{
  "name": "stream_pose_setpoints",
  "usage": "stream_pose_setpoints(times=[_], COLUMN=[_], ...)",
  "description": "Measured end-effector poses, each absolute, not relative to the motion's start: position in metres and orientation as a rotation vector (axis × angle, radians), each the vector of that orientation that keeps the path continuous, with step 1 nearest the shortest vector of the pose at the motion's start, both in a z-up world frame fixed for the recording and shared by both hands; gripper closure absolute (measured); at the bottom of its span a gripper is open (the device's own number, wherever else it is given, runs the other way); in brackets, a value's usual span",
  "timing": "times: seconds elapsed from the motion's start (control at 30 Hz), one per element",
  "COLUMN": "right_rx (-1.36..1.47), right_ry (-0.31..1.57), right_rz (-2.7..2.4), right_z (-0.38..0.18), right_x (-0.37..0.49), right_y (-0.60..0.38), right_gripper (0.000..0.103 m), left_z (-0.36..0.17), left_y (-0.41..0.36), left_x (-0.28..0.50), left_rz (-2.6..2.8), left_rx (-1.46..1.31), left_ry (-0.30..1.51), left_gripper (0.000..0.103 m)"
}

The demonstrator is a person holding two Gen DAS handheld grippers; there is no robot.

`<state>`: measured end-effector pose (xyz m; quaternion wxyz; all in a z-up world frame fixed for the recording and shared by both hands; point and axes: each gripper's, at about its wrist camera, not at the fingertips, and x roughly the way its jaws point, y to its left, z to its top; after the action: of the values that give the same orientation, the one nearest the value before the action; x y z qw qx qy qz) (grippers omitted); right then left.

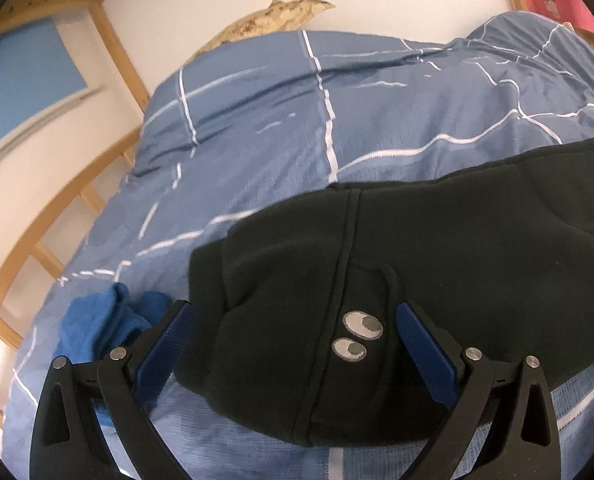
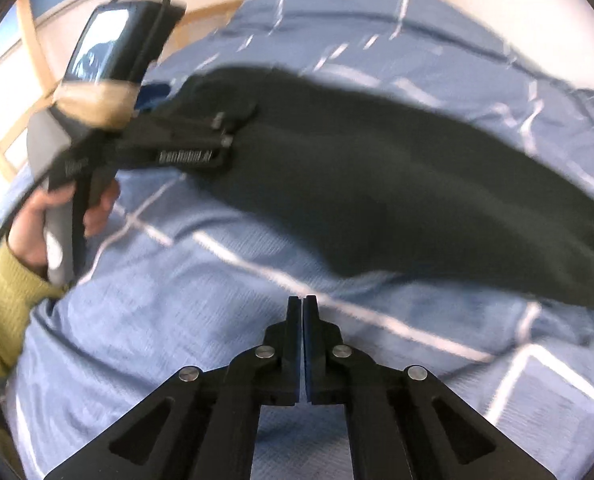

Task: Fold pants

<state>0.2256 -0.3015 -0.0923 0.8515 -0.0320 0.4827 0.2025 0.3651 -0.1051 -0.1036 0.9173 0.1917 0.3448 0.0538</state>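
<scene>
The dark pants point(image 1: 417, 264) lie stretched across the blue checked bed point(image 1: 257, 128) (unfolded, I judge), left gripper point(image 1: 293, 336) fingers spread wide astride the waist end at lower centre, right gripper point(image 2: 302, 308) pressed shut on nothing, needing reopening to grab cloth.

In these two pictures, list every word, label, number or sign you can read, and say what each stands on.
White lettering on the left gripper arm: blurred, not readable for certain.
Shorter white mark nearer its handle: too blurred.
Red box label: too small.
Black pants patch: two cartoon eyes, no letters.
</scene>
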Motion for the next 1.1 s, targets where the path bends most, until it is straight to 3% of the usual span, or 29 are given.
stream_pose_setpoints(times=[0.07, 0.1, 0.13, 0.3, 0.47, 0.7, 0.9, 1.1], right_rx=[-0.091, -0.099, -0.096, -0.088, -0.216, -0.161, -0.18, -0.254], right_ry=[0.972, 0.963, 0.963, 0.98, 0.806, 0.986, 0.909, 0.68], right_rz=[0.365, 0.354, 0.357, 0.327, 0.22, 0.144, 0.019, -0.111], right_z=[-0.085, -0.084, -0.085, -0.082, -0.054, -0.093, -0.074, -0.033], right_x=[0.225, 0.226, 0.229, 0.24, 0.232, 0.267, 0.242, 0.199], right_y=[-0.305, -0.307, -0.307, -0.308, -0.282, -0.277, -0.269, -0.258], right_gripper=[0.079, 0.063, 0.061, 0.061, 0.061, 0.061, 0.061, 0.037], left_z=[-0.103, -0.102, -0.101, -0.095, -0.103, -0.111, -0.091, -0.039], left_y=[-0.104, -0.102, -0.1, -0.095, -0.083, -0.036, -0.032, -0.022], left_x=[0.365, 0.365, 0.365, 0.362, 0.374, 0.396, 0.382, 0.329], left_rz=[0.116, 0.116, 0.12, 0.135, 0.19, 0.119, 0.111, 0.117], left_rx=[0.395, 0.387, 0.383, 0.393, 0.399, 0.177, 0.174, 0.126], left_ry=[0.71, 0.711, 0.713, 0.688, 0.724, 0.849, 0.81, 0.698], left_gripper=[0.0, 0.0, 0.0, 0.001, 0.0, 0.0, 0.0, 0.001])
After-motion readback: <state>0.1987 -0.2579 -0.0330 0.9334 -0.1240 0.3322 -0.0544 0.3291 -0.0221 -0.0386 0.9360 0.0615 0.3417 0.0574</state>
